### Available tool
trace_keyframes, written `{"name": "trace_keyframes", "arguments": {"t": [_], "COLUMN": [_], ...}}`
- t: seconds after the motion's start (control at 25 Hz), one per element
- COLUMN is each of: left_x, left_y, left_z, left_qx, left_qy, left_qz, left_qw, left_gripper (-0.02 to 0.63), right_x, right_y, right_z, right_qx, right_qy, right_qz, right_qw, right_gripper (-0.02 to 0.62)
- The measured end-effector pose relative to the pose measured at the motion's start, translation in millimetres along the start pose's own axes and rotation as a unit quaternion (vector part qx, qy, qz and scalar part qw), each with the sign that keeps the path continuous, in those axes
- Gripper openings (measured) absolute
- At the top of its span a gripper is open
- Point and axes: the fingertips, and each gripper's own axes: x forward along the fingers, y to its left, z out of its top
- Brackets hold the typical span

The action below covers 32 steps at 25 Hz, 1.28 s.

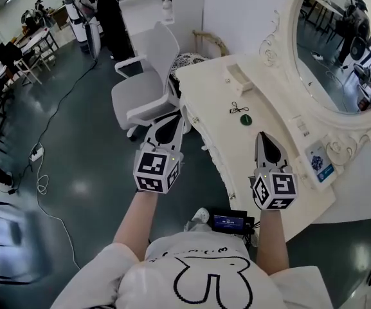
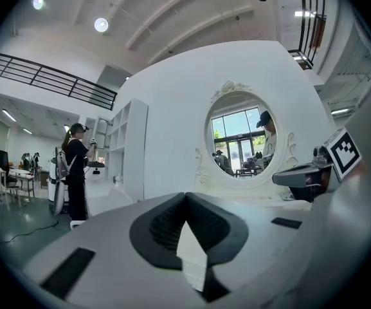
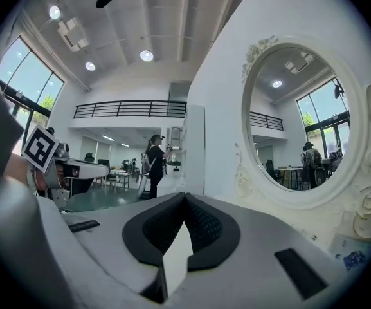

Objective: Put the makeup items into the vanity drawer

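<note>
**Left tool (image 1: 171, 120) and right tool (image 1: 263, 137) at the bench (image 1: 265, 92), jaws together, empty.**
Part the jaws before reaching for the green disc (image 1: 245, 119).

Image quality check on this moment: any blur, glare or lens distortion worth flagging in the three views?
Head view: evenly lit, a sheen patch on the floor, smearing at the lower left edge. Left gripper view: strong fisheye bend with black corners, and the ceiling lamp flares. Right gripper view: same fisheye bend, the window is partly washed out, the mirror is sharp.
</note>
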Motion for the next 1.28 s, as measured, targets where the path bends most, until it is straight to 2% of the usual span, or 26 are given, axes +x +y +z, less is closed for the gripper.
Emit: {"name": "trace_keyframes", "arguments": {"t": [0.28,0.72,0.92,1.04,1.24,1.28], "left_x": [68,143,181,203,235,240], "left_y": [-7,-43,-57,-57,-68,-72], "left_z": [-6,-19,-23,-29,-47,-53], "left_qx": [0.002,-0.015,-0.001,-0.007,-0.012,-0.010], "left_qy": [0.011,0.026,0.032,0.042,0.073,0.084], "left_qz": [-0.050,-0.138,-0.194,-0.221,-0.274,-0.288], "left_qw": [0.9987,0.9900,0.9805,0.9743,0.9590,0.9537], "left_gripper": [0.021,0.021,0.021,0.021,0.023,0.059], "right_x": [28,16,15,18,20,20], "right_y": [-43,-90,-104,-108,-115,-116], "right_z": [-15,-29,-35,-37,-45,-47], "right_qx": [0.016,0.016,0.019,0.020,0.026,0.028], "right_qy": [0.011,0.035,0.045,0.049,0.063,0.067], "right_qz": [-0.042,-0.132,-0.186,-0.213,-0.260,-0.270], "right_qw": [0.999,0.991,0.981,0.976,0.963,0.960], "right_gripper": [0.014,0.014,0.014,0.014,0.014,0.014]}}
